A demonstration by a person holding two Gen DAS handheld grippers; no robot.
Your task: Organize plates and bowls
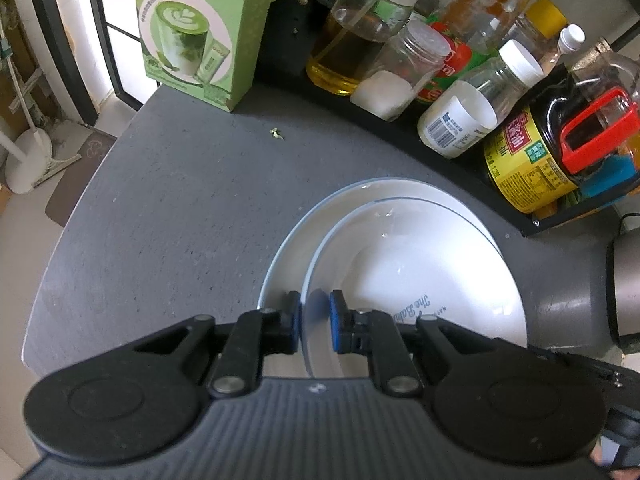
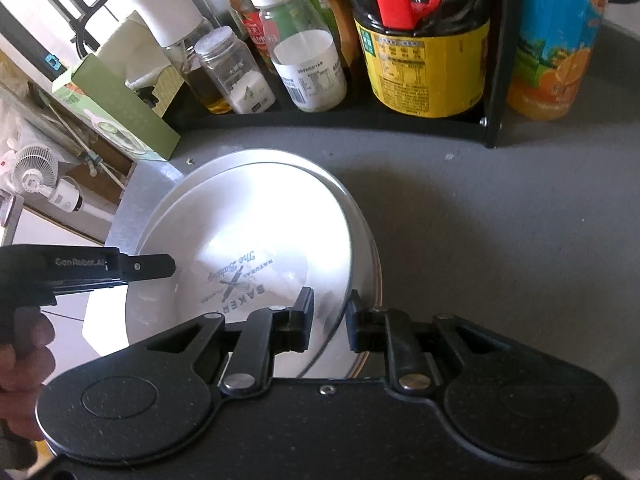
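Note:
A white bowl (image 1: pixel 400 272) with a blue rim and printed bakery lettering rests inside a second, wider white bowl (image 1: pixel 286 248) on the grey counter (image 1: pixel 160 220). My left gripper (image 1: pixel 316 320) straddles the inner bowl's near rim, with its blue pads closed on the wall. In the right wrist view the same bowl (image 2: pixel 240 220) lies in the outer bowl (image 2: pixel 371 256). My right gripper (image 2: pixel 330 320) straddles its right rim, and a gap shows between the inner finger and the wall. The left gripper (image 2: pixel 170 268), held by a hand, meets the bowl's left rim.
A black rack (image 2: pixel 320 122) behind the bowls holds oil, salt jars and a soy sauce bottle (image 2: pixel 424 60) with a red handle. An orange juice bottle (image 2: pixel 548 60) stands beside it. A green box (image 1: pixel 192 28) is at the back left and a metal kettle (image 1: pixel 624 292) at the right. The counter's rounded edge drops off at the left.

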